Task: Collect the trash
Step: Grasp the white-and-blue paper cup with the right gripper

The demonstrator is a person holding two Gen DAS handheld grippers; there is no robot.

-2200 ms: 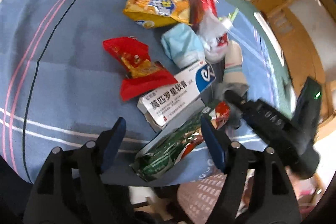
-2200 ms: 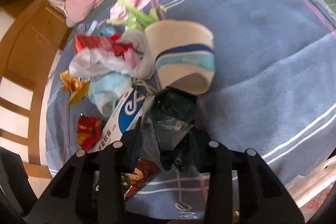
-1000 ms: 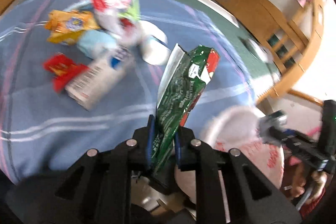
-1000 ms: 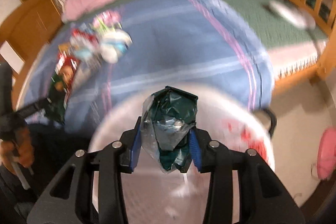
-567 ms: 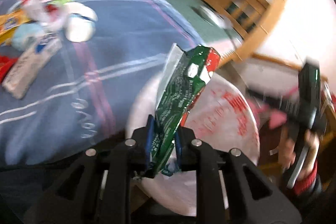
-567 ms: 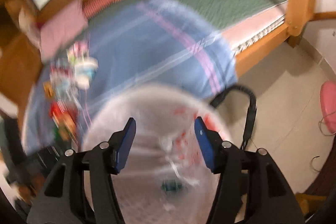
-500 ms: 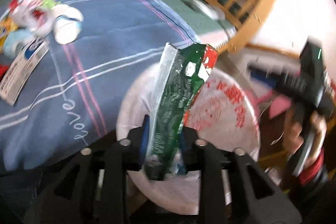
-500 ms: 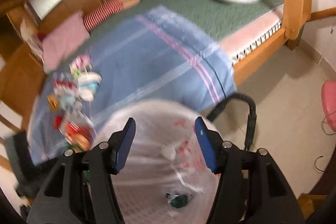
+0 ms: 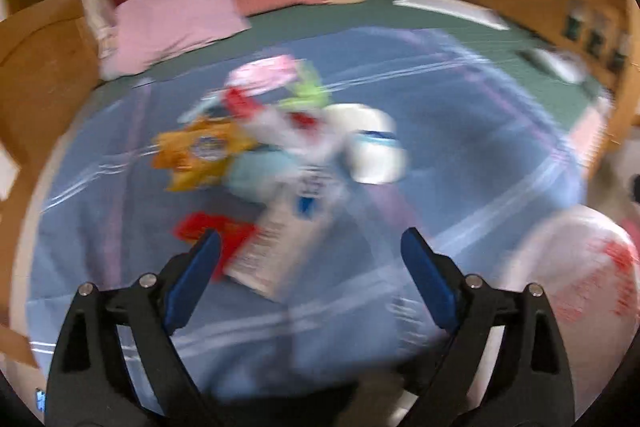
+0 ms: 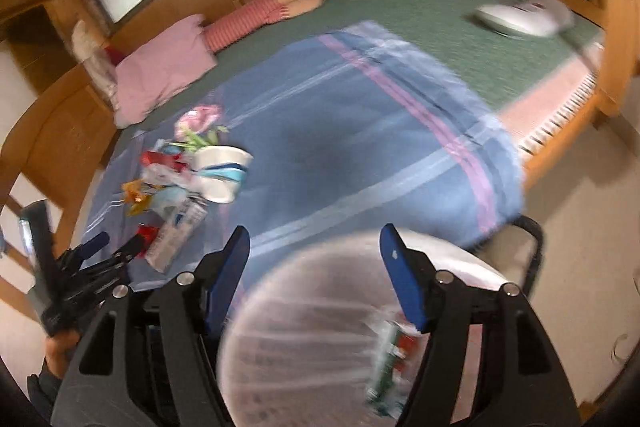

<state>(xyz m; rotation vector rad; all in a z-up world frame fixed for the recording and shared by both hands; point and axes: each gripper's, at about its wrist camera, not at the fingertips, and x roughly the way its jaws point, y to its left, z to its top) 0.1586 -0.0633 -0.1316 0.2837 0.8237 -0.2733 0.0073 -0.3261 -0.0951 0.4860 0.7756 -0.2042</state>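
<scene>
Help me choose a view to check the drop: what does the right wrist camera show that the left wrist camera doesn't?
Only the right wrist view looks down into the white trash bag, with the green wrapper inside, and shows the left gripper from outside. Only the left wrist view shows the red wrapper clearly, framed by the left gripper's empty, opening jaws. Both show the blue blanket, paper cup, white box and pink pillow. The right gripper holds nothing, jaws opening.
</scene>
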